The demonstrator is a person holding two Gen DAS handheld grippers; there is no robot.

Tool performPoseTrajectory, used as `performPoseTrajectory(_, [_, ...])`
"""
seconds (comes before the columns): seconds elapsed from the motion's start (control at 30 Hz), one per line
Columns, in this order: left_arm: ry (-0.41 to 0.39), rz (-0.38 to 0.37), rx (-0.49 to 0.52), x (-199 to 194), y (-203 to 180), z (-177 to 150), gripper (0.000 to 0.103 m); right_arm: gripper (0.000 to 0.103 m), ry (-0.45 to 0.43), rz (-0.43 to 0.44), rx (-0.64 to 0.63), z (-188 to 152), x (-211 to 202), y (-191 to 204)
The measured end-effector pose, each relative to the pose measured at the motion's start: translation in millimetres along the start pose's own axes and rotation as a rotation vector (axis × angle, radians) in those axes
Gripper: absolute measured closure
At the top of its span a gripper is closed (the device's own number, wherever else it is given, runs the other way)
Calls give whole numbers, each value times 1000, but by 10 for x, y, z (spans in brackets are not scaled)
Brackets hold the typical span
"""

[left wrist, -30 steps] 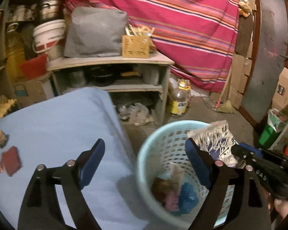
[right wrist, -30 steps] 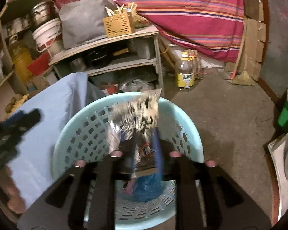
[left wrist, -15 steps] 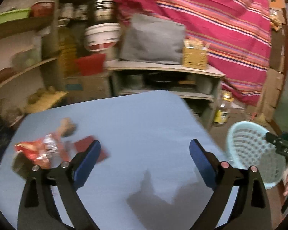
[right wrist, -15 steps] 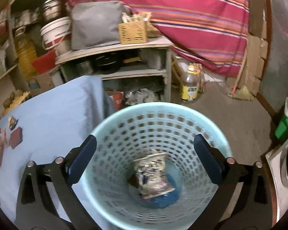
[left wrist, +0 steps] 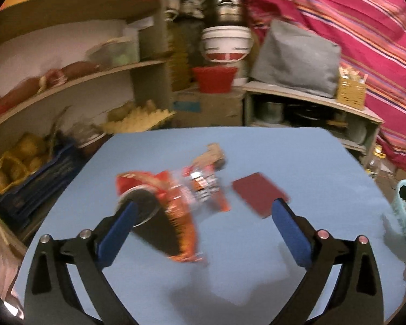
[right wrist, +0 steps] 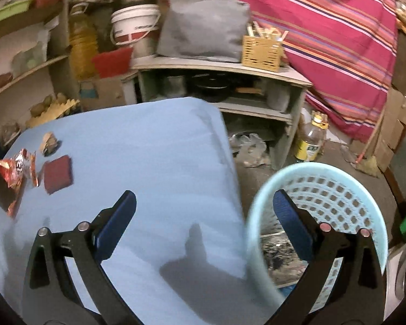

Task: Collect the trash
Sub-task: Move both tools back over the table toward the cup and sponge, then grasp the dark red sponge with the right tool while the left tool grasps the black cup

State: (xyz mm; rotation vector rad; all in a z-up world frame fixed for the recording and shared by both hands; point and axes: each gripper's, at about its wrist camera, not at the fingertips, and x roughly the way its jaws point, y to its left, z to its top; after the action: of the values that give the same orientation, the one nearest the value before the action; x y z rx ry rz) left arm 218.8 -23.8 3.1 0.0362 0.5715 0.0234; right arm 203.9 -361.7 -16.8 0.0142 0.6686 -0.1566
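Left gripper point(left wrist: 203, 214), jaws spread, reaches toward the red wrapper point(left wrist: 162, 197) near the table's point(left wrist: 297, 146) left edge; next, close on it.

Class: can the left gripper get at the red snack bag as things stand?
Probably yes. The left gripper is open, and the snack bag lies in front of it on the blue table with nothing covering it.

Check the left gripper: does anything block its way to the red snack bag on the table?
Nothing visible does. The open left gripper is right at the red snack bag, with only blue table around. A maroon card lies beside it, clear of the bag.
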Motion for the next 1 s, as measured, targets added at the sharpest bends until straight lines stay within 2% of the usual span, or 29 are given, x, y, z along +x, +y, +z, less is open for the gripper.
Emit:
performPoseTrajectory(0.23, [9, 63, -50, 15, 465, -134, 6, 4, 18, 40, -13, 42, 157, 368])
performPoseTrajectory(0.37, [39, 63, -115, 66, 702, -178, 6, 4, 36, 65, -8, 48, 259, 584])
performPoseTrajectory(0.53, [52, 98, -95, 194, 788, -221, 6, 4, 53, 88, -28, 46, 367, 850])
performPoseTrajectory(0.77, [119, 71, -113, 445, 900, -294, 6, 4, 72, 107, -60, 49, 518, 1170])
performPoseTrajectory(0.93, [120, 63, -105, 546, 909, -300, 6, 4, 87, 129, -78, 40, 631, 1397])
performPoseTrajectory(1.0, [124, 34, -108, 582, 908, -279, 6, 4, 93, 138, -95, 31, 680, 1522])
